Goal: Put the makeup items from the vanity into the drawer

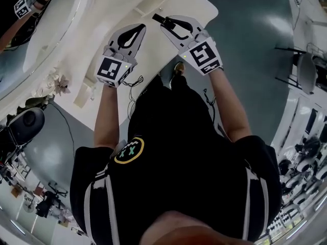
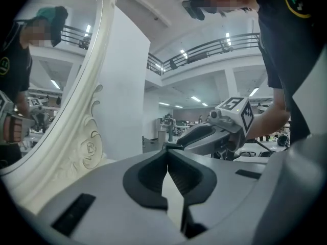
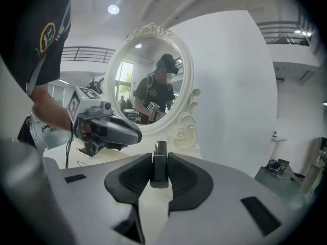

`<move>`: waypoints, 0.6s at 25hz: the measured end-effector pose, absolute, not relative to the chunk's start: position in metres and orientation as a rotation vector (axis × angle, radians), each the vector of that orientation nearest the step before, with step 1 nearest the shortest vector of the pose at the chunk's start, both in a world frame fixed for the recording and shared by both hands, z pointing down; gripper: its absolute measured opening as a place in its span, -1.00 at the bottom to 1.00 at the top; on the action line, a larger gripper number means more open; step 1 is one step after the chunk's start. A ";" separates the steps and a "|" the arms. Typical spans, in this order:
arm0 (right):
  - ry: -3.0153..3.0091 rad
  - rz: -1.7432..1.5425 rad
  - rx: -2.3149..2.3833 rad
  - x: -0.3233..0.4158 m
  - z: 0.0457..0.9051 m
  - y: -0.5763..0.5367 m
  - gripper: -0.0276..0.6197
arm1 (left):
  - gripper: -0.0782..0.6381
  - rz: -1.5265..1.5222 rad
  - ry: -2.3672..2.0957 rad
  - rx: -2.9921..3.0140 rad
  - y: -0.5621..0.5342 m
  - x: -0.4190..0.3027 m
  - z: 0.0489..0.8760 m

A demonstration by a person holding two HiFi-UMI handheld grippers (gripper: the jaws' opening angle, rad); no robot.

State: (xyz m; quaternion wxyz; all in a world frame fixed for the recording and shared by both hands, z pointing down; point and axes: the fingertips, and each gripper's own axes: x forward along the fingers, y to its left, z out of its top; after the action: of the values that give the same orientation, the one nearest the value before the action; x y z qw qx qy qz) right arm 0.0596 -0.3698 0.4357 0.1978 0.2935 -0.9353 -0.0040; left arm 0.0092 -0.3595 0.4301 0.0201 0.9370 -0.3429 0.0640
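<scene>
Makeup stick (image 3: 160, 166), slim and black, sits clamped in right tool (image 3: 160, 158).

The right gripper (image 3: 160, 158) hides the sides of the dark makeup stick (image 3: 160, 148). The person's body (image 1: 173, 142) hides the front of the vanity (image 1: 153, 60).

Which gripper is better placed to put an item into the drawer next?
Right gripper: its jaws grip a slim dark makeup item. The left gripper is shut and empty.
</scene>
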 end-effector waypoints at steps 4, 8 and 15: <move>-2.586 0.002 0.752 0.062 0.458 -0.414 -0.55 | -0.72 0.200 -1.136 2.858 -0.373 0.018 0.428; -2.518 0.013 0.652 0.055 0.489 -0.461 -0.55 | -0.72 0.206 -1.172 2.846 -0.383 0.026 0.425; -2.370 0.048 0.517 0.044 0.552 -0.493 -0.55 | -0.72 0.186 -1.221 2.818 -0.392 0.020 0.425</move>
State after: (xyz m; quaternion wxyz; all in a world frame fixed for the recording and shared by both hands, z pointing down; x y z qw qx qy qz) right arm 0.0443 -0.4935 0.5522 0.3502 0.1995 -0.9150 0.0184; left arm 0.0204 -0.3918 0.4245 0.0326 0.9154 -0.3966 0.0603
